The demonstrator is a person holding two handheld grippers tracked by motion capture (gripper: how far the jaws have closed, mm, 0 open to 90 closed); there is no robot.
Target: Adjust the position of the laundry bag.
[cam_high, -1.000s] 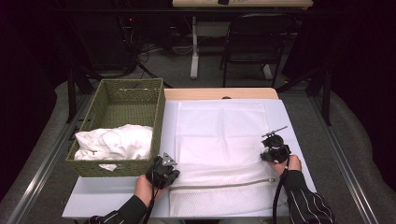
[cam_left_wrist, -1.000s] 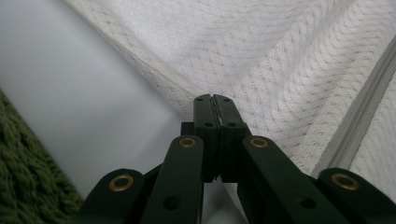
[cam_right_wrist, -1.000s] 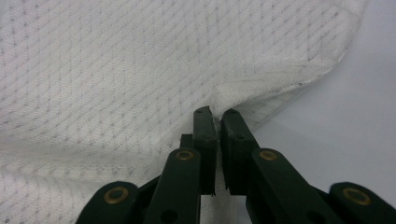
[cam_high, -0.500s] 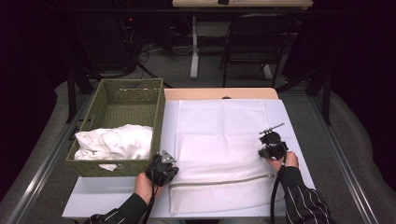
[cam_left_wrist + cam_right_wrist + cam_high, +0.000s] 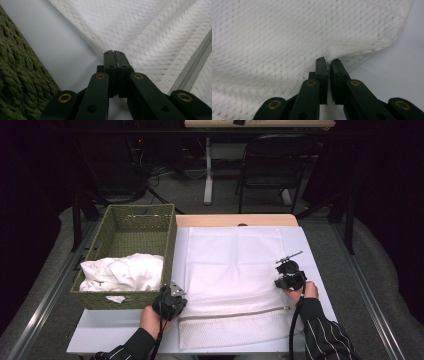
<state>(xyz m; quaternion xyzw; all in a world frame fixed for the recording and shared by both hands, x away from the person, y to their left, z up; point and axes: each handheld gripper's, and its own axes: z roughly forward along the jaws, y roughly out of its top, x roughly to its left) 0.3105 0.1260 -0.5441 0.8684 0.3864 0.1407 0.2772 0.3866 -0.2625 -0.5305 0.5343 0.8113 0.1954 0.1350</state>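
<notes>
A pale grey-white table (image 5: 100, 340) is carrying everything here. A white mesh laundry bag (image 5: 235, 270) is lying flat across its middle, zipper (image 5: 235, 315) running along the near part. A green woven basket (image 5: 107, 237) is sitting on the left side, just beside the bag's left edge. A light wooden board (image 5: 235, 220) is showing at the far edge, past the bag.

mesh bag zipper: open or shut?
Shut. The zipper runs as one closed line across the mesh bag, no gap showing in the high view.
</notes>
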